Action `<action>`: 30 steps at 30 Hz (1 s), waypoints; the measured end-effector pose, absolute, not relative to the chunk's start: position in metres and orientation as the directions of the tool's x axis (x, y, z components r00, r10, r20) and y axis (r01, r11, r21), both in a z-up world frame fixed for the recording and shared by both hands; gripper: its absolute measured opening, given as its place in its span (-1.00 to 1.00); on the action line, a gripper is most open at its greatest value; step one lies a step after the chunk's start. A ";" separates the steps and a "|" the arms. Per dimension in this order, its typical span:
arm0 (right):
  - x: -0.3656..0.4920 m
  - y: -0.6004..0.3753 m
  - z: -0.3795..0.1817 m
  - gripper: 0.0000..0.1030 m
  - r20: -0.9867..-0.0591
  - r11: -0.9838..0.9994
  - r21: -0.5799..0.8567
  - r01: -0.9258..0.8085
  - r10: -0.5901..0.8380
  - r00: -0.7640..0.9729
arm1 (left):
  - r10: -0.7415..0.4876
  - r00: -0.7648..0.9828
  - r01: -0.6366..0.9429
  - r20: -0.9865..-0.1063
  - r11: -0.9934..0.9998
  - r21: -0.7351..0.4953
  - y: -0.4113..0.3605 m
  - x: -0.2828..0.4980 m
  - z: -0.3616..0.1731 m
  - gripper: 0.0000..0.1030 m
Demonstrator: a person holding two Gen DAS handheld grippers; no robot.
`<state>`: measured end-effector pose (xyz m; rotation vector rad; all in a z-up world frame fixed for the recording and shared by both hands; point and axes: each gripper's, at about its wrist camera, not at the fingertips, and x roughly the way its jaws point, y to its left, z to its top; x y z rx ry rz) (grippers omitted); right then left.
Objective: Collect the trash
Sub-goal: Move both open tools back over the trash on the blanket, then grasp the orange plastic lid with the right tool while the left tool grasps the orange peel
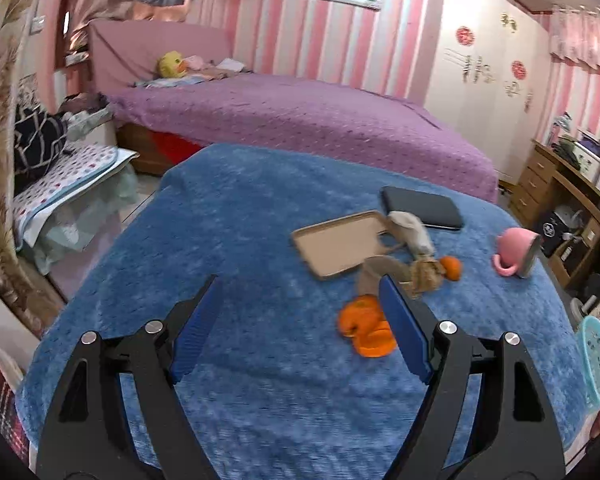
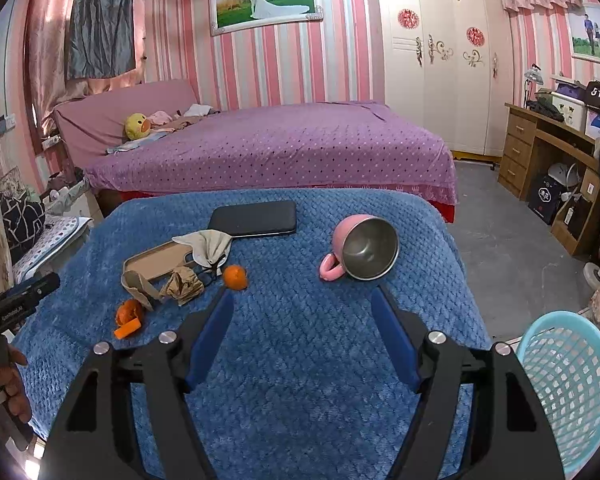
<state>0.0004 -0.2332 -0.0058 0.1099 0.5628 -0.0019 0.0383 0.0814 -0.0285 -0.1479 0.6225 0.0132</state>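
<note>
Left wrist view: left gripper [image 1: 300, 292] spread, nothing between the pads, over the blue blanket [image 1: 228, 216]. Orange peel [image 1: 366, 330] lies just beside its right finger; crumpled paper [image 1: 424, 274] and a tangerine [image 1: 451, 267] lie farther off. Cardboard tray [image 1: 336, 246] looks empty. Pink cup [image 1: 516, 254] on its side, far right.

Right wrist view: right gripper [image 2: 302, 300] spread, holding nothing. Cup [image 2: 366, 248] empty inside. Turquoise basket [image 2: 572, 384] near right; contents unclear.

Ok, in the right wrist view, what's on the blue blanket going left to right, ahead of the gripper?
Orange peel → crumpled brown paper → whole orange → pink cup lying on its side. Past the blanket's right edge stands the light blue basket. The tray, cloth and dark tablet overlap, so I leave them out.
</note>
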 end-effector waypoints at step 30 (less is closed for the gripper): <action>0.077 -0.005 -0.107 0.32 -0.701 0.929 -0.025 -0.369 0.247 0.669 | 0.041 0.775 -0.186 -0.631 0.969 -0.166 0.168 0.036 -0.048 0.51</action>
